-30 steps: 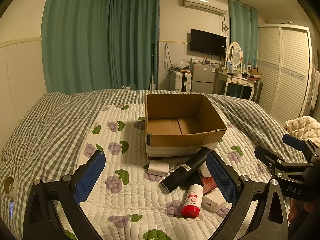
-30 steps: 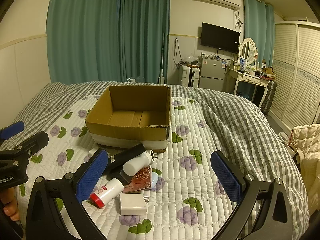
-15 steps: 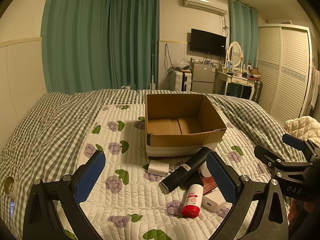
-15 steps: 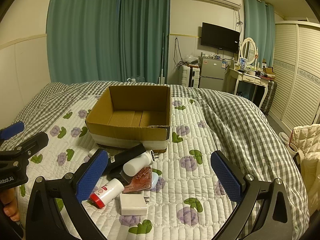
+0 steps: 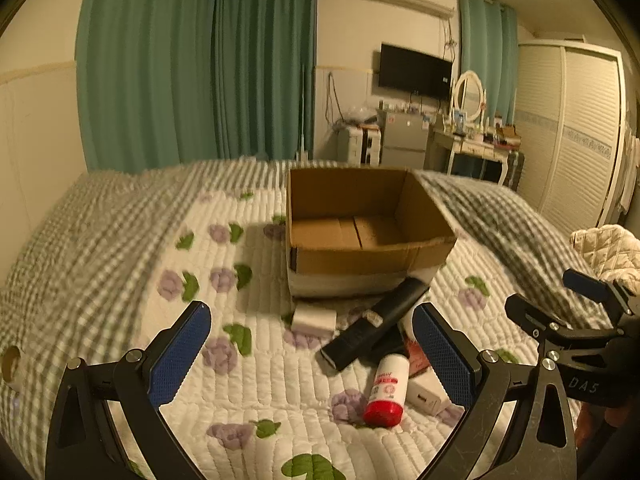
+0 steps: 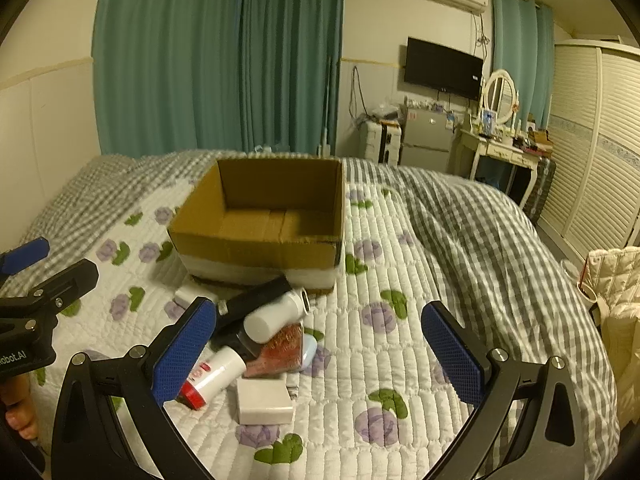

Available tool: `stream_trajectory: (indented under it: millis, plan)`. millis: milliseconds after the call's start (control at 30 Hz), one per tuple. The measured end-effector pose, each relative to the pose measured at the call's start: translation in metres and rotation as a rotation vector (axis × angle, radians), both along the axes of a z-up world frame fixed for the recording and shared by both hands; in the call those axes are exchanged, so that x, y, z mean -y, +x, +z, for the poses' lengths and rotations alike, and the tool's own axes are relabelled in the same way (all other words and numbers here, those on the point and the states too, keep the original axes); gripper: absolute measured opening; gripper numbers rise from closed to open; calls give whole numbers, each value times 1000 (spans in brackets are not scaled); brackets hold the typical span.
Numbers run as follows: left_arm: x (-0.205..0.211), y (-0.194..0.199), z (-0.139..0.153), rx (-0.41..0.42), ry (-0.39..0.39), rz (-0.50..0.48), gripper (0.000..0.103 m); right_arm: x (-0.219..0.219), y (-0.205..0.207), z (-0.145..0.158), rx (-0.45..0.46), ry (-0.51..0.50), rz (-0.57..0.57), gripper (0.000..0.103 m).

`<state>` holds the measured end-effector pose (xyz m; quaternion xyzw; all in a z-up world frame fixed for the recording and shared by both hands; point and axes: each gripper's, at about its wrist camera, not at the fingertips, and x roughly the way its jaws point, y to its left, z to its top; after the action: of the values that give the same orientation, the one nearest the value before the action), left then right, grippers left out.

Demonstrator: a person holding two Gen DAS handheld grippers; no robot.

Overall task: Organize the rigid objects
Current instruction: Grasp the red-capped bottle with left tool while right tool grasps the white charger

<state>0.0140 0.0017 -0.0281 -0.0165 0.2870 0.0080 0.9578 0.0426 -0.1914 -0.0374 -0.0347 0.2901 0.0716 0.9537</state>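
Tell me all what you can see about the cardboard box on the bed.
The cardboard box is brown, rectangular and open at the top, with nothing visible inside; its bottom flaps meet in a seam. A white band runs around its base. It stands upright on the flowered quilt. A black cylinder lies at its near side; contact is unclear. Both grippers are open and away from it.

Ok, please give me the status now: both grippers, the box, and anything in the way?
Left gripper open, empty. Right gripper open, empty. Box empty on the bed. Bottles and small items piled in front, none picked.
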Motion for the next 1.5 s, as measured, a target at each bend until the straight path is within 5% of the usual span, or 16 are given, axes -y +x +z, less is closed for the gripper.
stream_trajectory:
  millis: [367,400,500,533,800,900,1033,1133,1300,1500]
  plan:
    - [-6,22,-50,-175,41,35,103,-20,42,-101,-408,54,104,100]
    - [-6,23,-51,-184,44,34,103,-22,46,-109,-441,65,111,97]
    - [-3,27,-55,-214,37,21,103,-26,51,-126,-504,87,155,53]
    - [-1,28,-55,-222,33,15,103,-26,50,-127,-519,110,176,51]
    - [51,48,-75,-358,45,-127,100,1,48,-86,-382,-28,43,51]
    - [64,57,-88,-411,87,-154,82,9,48,-76,-350,-43,20,51]
    - [69,72,-109,-511,43,-184,61,7,50,-74,-353,-17,38,50]
    - [69,69,-106,-505,-12,-241,38,7,50,-74,-352,-32,44,50]
    - [64,57,-89,-472,-28,-231,37,10,50,-72,-348,6,26,50]
    - [52,43,-31,-356,-34,-211,37,17,40,-42,-290,38,27,50]
